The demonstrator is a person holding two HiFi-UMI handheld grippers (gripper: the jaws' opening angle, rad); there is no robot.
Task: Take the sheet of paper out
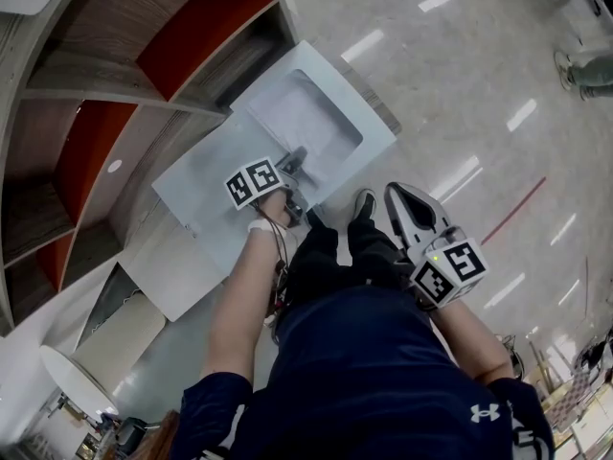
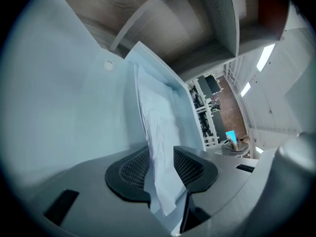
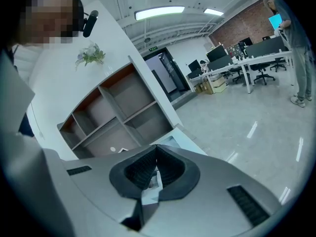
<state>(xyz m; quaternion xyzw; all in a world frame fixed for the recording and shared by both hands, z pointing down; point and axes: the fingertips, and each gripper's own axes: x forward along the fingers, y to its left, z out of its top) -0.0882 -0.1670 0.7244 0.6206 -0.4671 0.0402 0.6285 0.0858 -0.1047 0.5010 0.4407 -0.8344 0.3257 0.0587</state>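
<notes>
A white sheet of paper point(image 1: 311, 123) lies in the recessed tray of a low white box point(image 1: 206, 185) on the floor by the shelving. My left gripper point(image 1: 295, 161) is at the tray's near edge. In the left gripper view the sheet point(image 2: 158, 127) stands edge-on between the two black pads of that gripper point(image 2: 161, 151); the jaws are apart and the pads do not pinch it. My right gripper point(image 1: 400, 197) hangs to the right, over the floor and away from the box. In its own view the right gripper point(image 3: 156, 149) has its tips together and holds nothing.
Wooden shelving point(image 1: 115, 84) with red panels stands left of the box. Glossy floor point(image 1: 460, 84) spreads to the right. The person's shoes point(image 1: 364, 204) are just before the box. Far off are office desks point(image 3: 256, 58) and a standing person point(image 3: 296, 43).
</notes>
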